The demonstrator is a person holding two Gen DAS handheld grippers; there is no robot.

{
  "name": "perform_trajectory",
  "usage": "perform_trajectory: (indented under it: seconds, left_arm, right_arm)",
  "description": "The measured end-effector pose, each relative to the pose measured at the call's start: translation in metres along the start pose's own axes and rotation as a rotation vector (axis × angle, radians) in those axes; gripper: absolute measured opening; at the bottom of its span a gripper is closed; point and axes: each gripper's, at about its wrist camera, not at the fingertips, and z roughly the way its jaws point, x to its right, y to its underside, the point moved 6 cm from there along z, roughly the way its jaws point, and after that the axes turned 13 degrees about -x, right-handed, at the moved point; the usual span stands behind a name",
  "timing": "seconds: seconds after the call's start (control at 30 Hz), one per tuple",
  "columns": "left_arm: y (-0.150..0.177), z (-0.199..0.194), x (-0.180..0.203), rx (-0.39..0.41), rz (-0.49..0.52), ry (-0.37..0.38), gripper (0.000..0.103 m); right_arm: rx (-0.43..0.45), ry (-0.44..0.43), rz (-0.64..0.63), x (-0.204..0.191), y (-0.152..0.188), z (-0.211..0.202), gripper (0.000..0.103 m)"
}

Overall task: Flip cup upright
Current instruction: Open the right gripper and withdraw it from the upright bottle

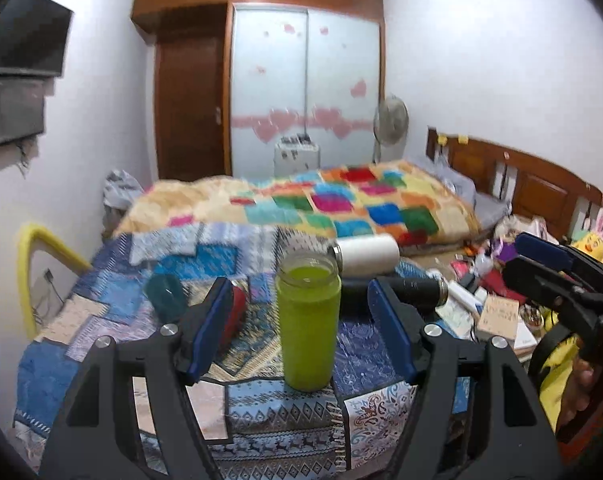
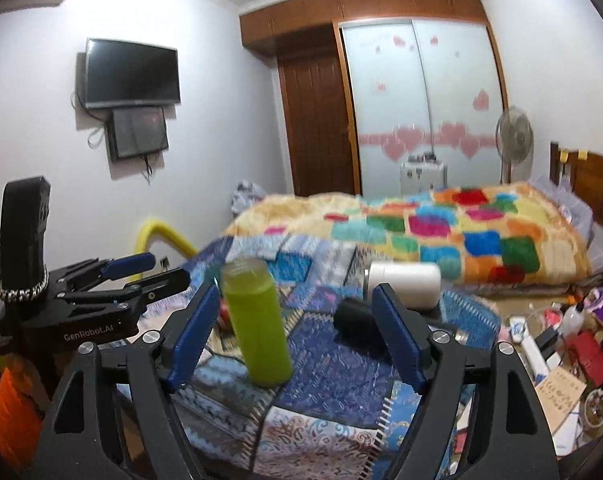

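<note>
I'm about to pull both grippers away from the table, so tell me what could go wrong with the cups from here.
1. The green cup stands upright on soft patchwork cloth, between the left gripper fingers; brushing it while withdrawing could tip it.
2. The white cup and black cup lie on their sides behind it; a nudge could roll them.
3. The right gripper, open, is also close to the green cup.

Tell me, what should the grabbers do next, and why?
Probably move the left gripper on to the white cup, because the green cup already stands upright, mouth up, between open fingers that do not touch it, while the white cup lies on its side behind it on the patchwork cloth.
</note>
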Motion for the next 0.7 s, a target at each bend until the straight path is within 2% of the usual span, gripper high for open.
perform_trajectory:
  seconds: [0.27,0.53,0.7]
  left_arm:
    - [0.009,-0.086,0.005,0.188,-0.013,-0.073,0.070]
    - [0.024,-0.129,0.013,0.302,-0.015,-0.126,0.088]
    - [0.035,-0.139,0.018,0.324,-0.016,-0.135,0.099]
  right_arm:
    - [0.122,0.005,-0.003,-0.022,-0.006,-0.047,0.079]
    - [0.184,-0.016,0.008,-0.036,0.001,-0.069,0.087]
    - [0.220,0.027,0.010,-0.041,0.009,-0.077,0.103]
